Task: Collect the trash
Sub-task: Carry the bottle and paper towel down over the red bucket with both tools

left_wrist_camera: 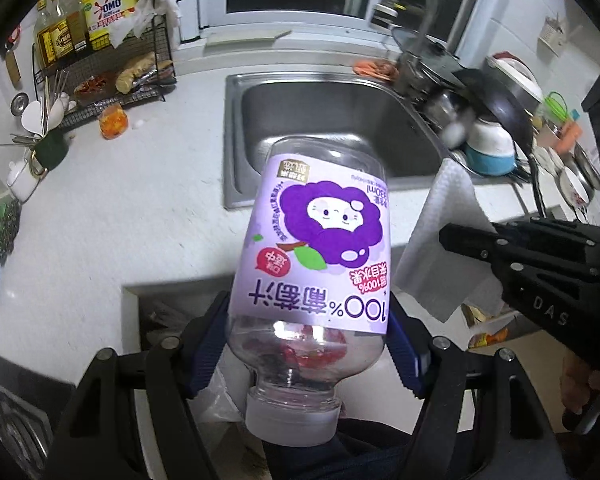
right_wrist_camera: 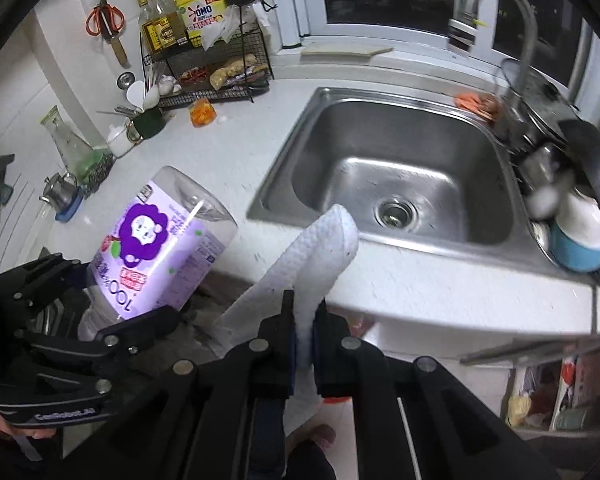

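My left gripper (left_wrist_camera: 306, 340) is shut on an empty clear juice bottle (left_wrist_camera: 316, 240) with a purple grape label, held cap toward the camera, in front of the counter edge. It also shows at the left of the right wrist view (right_wrist_camera: 160, 248). My right gripper (right_wrist_camera: 304, 312) is shut on a folded white paper towel (right_wrist_camera: 320, 248), held above the counter's front edge near the sink. In the left wrist view the towel (left_wrist_camera: 440, 240) hangs from the right gripper (left_wrist_camera: 446, 236) at the right.
A steel sink (right_wrist_camera: 400, 184) with a tap (right_wrist_camera: 500, 28) sits in the white counter (left_wrist_camera: 120, 200). Dishes and a dark pan (right_wrist_camera: 592, 168) are stacked at its right. A wire rack (right_wrist_camera: 212, 68) with bottles and food stands at the back left. An orange-filled jar (right_wrist_camera: 202, 112) stands near it.
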